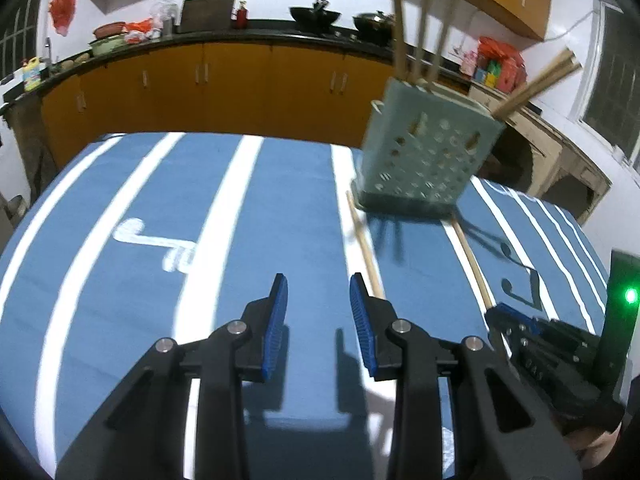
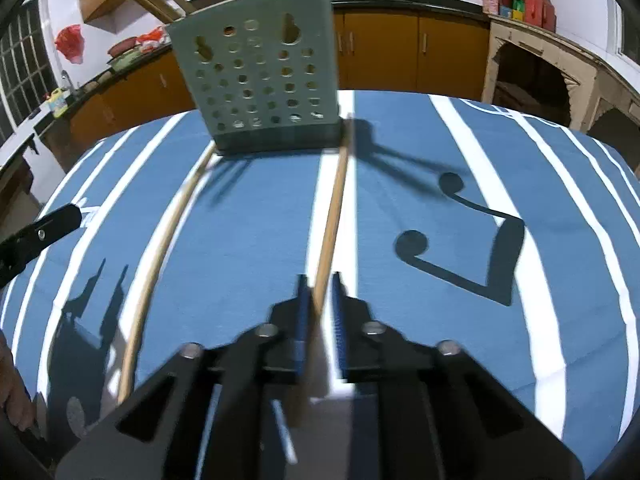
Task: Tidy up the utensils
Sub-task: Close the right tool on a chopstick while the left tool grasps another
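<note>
both grippers slant down toward the tablecloth, flat blue fabric with white stripes and music notes. the utensil holder stands at the far side, a boxy pale-green plastic caddy dotted with round holes, thin wooden sticks jutting from its top. two wooden chopsticks lie on the cloth before it. the right gripper has its ribbed blue pads pinched on the near end of the right chopstick. the left gripper is spread, nothing between its pads, just beside the left chopstick.
</note>
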`<state>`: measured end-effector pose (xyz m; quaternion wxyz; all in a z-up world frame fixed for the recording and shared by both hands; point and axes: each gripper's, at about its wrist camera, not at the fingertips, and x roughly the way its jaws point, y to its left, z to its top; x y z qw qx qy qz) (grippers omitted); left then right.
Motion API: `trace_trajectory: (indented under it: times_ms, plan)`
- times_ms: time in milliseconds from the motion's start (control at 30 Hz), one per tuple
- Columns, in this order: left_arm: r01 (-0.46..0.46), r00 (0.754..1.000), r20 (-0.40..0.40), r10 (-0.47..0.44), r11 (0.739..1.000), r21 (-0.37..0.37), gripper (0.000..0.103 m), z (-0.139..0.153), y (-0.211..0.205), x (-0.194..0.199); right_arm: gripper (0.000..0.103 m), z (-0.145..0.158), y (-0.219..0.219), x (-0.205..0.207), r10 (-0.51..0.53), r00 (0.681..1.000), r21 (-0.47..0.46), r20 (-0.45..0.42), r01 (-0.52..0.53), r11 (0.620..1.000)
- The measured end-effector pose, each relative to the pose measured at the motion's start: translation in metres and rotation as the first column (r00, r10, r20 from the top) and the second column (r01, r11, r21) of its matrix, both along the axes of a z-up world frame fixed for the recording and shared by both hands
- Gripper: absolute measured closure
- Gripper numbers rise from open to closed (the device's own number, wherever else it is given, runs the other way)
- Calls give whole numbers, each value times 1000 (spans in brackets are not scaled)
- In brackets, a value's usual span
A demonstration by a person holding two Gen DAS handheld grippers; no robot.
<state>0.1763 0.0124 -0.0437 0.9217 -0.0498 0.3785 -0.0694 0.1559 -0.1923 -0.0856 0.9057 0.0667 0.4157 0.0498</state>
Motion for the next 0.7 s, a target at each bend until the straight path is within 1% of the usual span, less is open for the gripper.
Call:
trace_trajectory:
  times_ms: [200,333,533,567,600,633,667,700]
  plan:
    - [67,997,-45,-66,998,19,68,-17,-31,1,95,0,-43,-4,-140,990,20,-5,140,990]
    - [87,994,-71,-84,995,41,68,-28,-46,4,95,-2,-61,-4,-173,985,26,-6,173,985]
    - [97,991,-107,-86,990,100,69,-42,-62,12,95,-5,-64,-3,-171,985,22,-2,171,985]
    - [92,991,-108,-80,989,115,73,-44,-64,13,95,-6,-63,-2,-170,985,22,-2,170,985]
    - [86,992,-102,-73,988,128,82,-44,-63,13,95,-6,-63,-3,-169,986,21,-2,169,985]
    - [83,992,-102,-69,988,132,86,-44,-62,14,95,-5,-62,-2,-166,986,19,-2,166,986]
    - [76,993,-104,-63,989,129,93,-44,-59,16,95,-5,-62,-2,-162,987,15,-1,162,987]
    - [68,993,-104,-55,989,128,94,-44,-56,17,95,-4,-62,-2,-161,987,11,-1,161,987]
